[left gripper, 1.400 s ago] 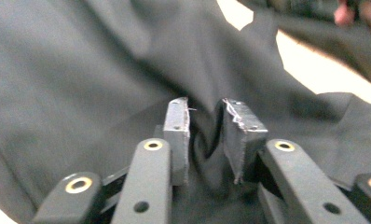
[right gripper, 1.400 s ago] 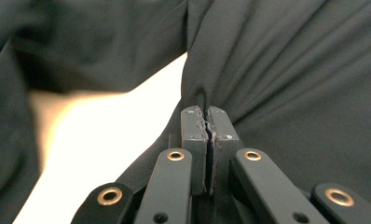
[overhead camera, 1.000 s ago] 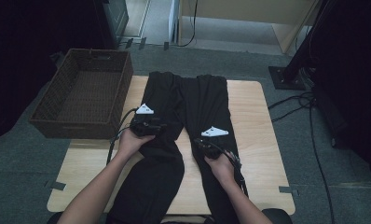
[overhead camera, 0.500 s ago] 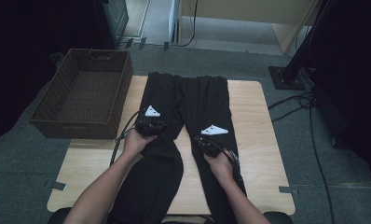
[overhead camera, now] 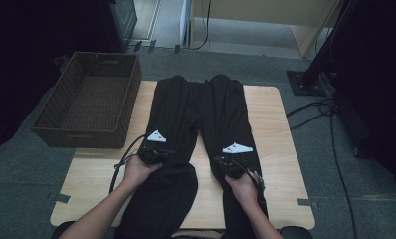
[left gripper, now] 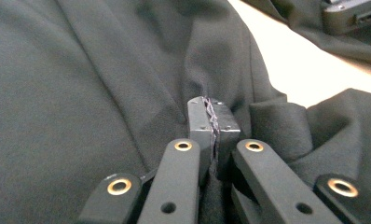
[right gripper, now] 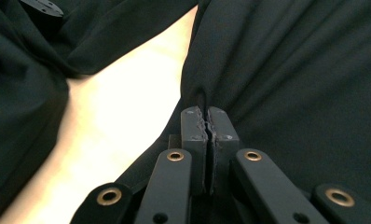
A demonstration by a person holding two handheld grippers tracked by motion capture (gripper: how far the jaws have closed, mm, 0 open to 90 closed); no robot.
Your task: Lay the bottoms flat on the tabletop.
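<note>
Black trousers point(overhead camera: 221, 109) lie flat on the wooden table point(overhead camera: 275, 119), waist at the far end and legs running toward me. My left gripper point(overhead camera: 155, 147) sits on the left leg, and in its own view the left gripper point(left gripper: 211, 116) is shut on a pinched fold of the black cloth point(left gripper: 104, 84). On the right leg my right gripper point(overhead camera: 229, 160) rests near the inner edge. Its own view shows the right gripper point(right gripper: 206, 123) shut on the edge of the trouser cloth point(right gripper: 291, 70). The left leg bunches up near my hand.
A dark wicker basket point(overhead camera: 86, 99), with nothing inside, stands at the table's left edge and overhangs it. Bare wood point(right gripper: 123, 93) shows between the two legs. Cables point(overhead camera: 310, 117) trail on the floor to the right, beside a dark stand.
Both grippers have drawn back toward me along the trouser legs, still shut on the cloth. The left leg has bunched up more at the near end.
</note>
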